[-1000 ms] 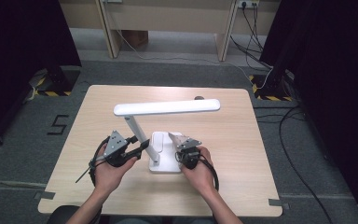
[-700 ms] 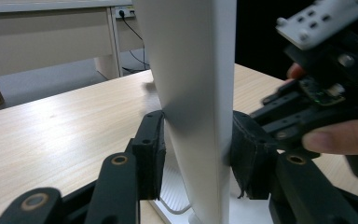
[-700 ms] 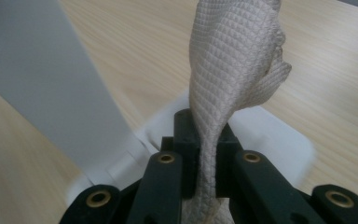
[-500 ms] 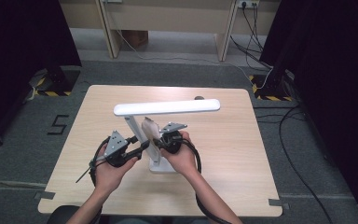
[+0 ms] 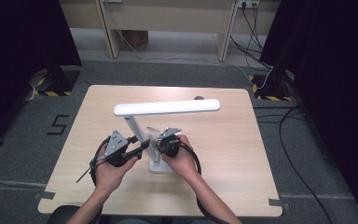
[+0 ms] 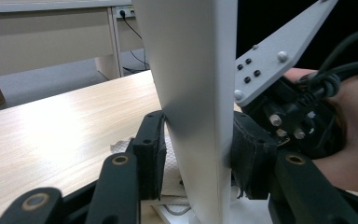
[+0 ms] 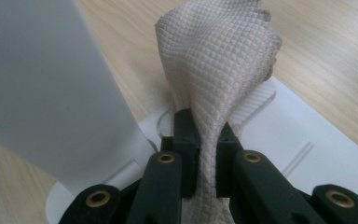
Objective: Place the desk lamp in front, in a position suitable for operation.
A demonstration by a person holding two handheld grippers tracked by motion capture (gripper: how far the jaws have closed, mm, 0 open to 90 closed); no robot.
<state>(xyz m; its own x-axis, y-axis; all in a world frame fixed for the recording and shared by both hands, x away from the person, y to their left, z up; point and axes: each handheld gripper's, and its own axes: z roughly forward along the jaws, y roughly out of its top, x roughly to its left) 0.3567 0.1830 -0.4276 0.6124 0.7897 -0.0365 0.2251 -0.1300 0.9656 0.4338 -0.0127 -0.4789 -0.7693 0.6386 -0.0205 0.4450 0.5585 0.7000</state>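
Your right gripper [image 5: 154, 143] has swung in, pinching the cloth [image 7: 219, 60] over the lamp base [image 7: 307, 154], while left gripper [image 5: 141, 145] clamps the lamp post [image 6: 191, 102]. Wiping stage; next, rub across gently.

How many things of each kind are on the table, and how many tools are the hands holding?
White desk lamp: 1
Beige cloth: 1
Black tools: 2, the left tool clamped on the lamp's post, the right tool pinching the cloth
Total: 4
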